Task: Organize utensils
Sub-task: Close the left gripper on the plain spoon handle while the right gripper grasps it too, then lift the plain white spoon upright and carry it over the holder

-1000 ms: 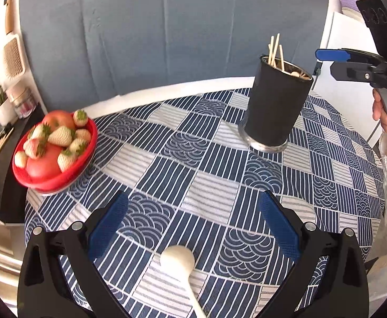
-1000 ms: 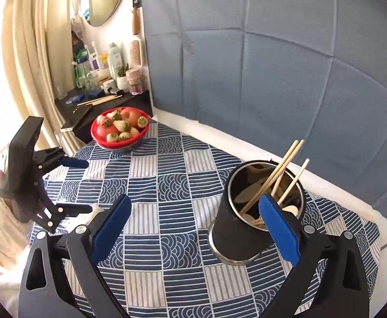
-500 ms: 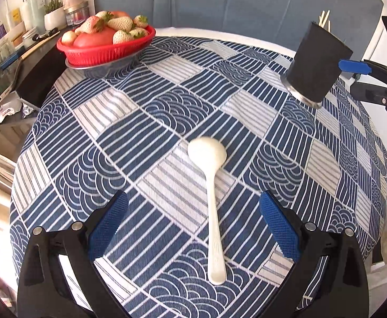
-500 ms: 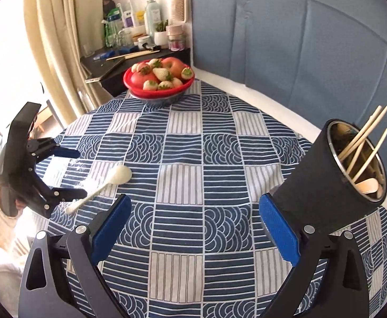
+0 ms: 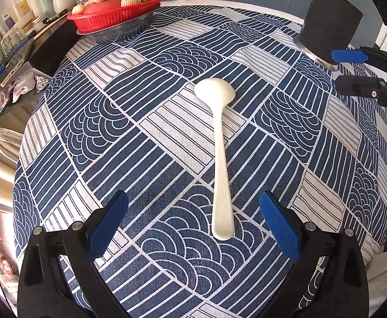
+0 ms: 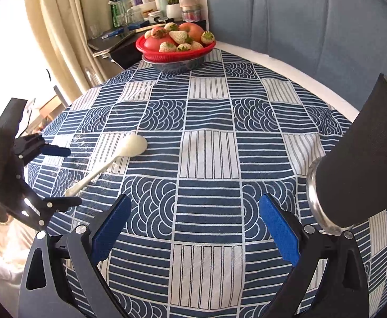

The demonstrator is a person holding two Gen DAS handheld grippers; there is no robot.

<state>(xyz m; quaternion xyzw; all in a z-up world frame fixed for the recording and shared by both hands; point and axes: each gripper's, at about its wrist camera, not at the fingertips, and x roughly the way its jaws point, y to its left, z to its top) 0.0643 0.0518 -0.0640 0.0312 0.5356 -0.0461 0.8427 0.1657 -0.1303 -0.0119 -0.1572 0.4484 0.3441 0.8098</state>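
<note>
A white plastic spoon [image 5: 221, 156] lies flat on the blue patterned tablecloth [image 5: 167, 61], bowl pointing away. My left gripper [image 5: 193, 222] stands open just above the cloth, and the handle end lies between its blue pads without touching them. In the right wrist view the same spoon [image 6: 114, 159] lies at the left, with the left gripper [image 6: 58, 175] open at its handle. My right gripper [image 6: 196, 228] is open and holds nothing. A black utensil cup [image 6: 363, 159] stands close on its right, tilted in the picture; in the left wrist view this cup [image 5: 328, 23] shows chopstick tips.
A red basket of strawberries and fruit [image 6: 176, 43] sits at the far edge of the round table. Behind it a dark side shelf [image 6: 119, 39] holds bottles and jars. A curtain [image 6: 61, 26] hangs at the left. Blue wall panels stand behind the table.
The left gripper has dropped lower and moved forward, so the spoon's handle now lies between its fingers. The right gripper has also sunk toward the table, nearer the cup's base.
</note>
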